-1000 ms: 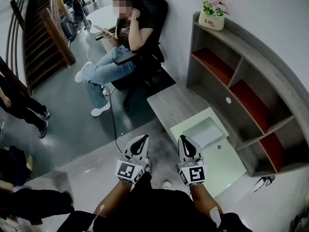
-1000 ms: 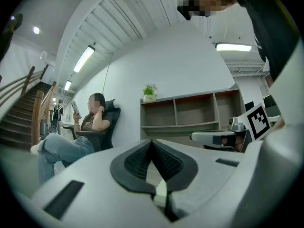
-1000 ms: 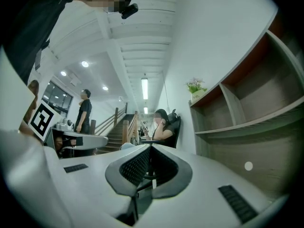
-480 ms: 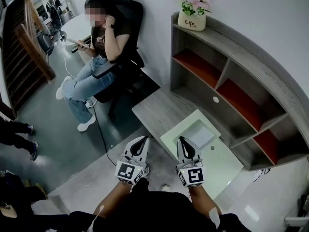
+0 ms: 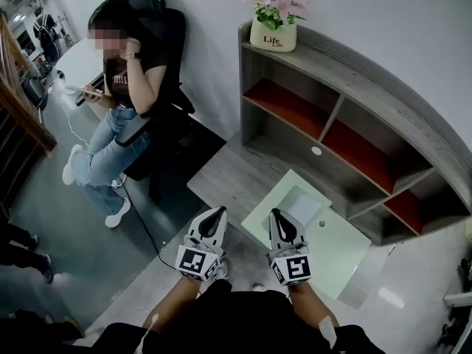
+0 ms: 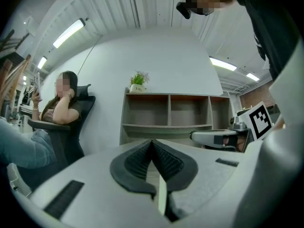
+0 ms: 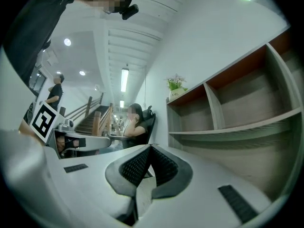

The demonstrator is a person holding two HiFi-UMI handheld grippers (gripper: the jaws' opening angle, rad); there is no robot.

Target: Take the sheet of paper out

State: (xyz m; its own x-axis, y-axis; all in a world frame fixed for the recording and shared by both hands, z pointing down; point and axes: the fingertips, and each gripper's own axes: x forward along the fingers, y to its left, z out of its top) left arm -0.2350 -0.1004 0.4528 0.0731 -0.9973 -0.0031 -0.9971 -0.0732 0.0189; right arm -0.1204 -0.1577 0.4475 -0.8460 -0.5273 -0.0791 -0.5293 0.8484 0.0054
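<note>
A: Change since a second ago?
B: Seated person (image 5: 122,87) moved from 12 o'clock to 10 o'clock. Left gripper (image 5: 218,211): jaws together, nothing between. Right gripper (image 5: 277,212): same.
A: Sheet of paper (image 5: 301,206)?
B: Flat in the green tray (image 5: 341,251) recess, 1 o'clock of the right gripper, nearer its tip than before. Shelf (image 5: 346,116) shifted toward centre.

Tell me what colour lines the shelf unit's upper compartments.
Orange-red panels inside the grey shelf unit; best seen in the head view.
</note>
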